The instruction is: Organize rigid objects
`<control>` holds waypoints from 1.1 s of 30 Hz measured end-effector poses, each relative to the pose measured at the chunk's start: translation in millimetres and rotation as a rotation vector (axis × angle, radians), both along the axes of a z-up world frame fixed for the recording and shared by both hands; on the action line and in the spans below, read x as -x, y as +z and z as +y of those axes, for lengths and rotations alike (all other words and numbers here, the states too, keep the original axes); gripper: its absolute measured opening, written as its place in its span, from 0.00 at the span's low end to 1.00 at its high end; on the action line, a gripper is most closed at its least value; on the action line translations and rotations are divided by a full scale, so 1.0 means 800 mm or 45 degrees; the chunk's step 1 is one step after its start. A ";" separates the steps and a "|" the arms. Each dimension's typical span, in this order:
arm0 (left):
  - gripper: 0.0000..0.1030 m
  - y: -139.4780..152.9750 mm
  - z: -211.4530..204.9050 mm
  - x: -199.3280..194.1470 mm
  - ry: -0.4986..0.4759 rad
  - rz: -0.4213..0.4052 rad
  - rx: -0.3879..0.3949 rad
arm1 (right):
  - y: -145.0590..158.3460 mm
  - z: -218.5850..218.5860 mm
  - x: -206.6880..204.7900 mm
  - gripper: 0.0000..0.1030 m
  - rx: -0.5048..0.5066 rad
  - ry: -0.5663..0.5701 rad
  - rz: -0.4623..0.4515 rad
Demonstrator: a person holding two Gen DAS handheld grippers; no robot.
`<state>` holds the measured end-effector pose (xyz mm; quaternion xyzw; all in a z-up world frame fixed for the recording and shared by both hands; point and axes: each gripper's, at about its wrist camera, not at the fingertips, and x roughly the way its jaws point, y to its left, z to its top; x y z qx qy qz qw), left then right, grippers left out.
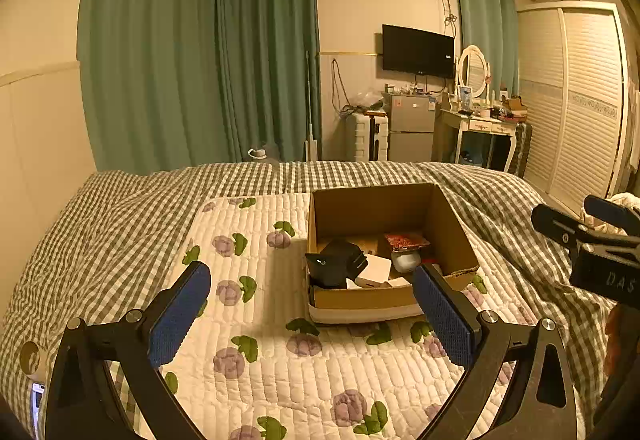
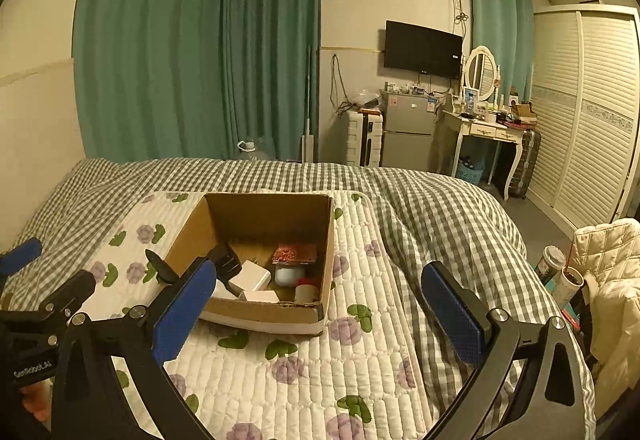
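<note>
An open cardboard box point(image 1: 456, 232) stands on a white quilted mat with purple flowers point(image 1: 248, 320) on the bed. Inside lie a black device point(image 1: 338, 264), white adapters point(image 1: 374, 272), a red patterned packet point(image 1: 406, 241) and a pale blue round object point(image 1: 406, 261). The box also shows in the right wrist view point(image 2: 326, 252) with the same items. My left gripper point(image 1: 312, 304) is open and empty, just in front of the box. My right gripper point(image 2: 320, 304) is open and empty, near the box's front right corner.
A grey checked duvet point(image 2: 440, 208) covers the bed around the mat. Green curtains, a small fridge point(image 2: 408, 132), a dressing table point(image 2: 488, 128) and a white wardrobe stand beyond. Cups point(image 2: 570, 282) and a cream jacket sit at the bed's right side.
</note>
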<state>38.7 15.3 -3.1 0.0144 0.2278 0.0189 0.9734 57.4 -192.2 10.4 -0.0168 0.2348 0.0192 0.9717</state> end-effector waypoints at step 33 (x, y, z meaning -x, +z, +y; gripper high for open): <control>1.00 0.000 0.010 -0.007 0.012 0.036 0.029 | -0.011 0.018 -0.002 1.00 0.020 0.025 0.020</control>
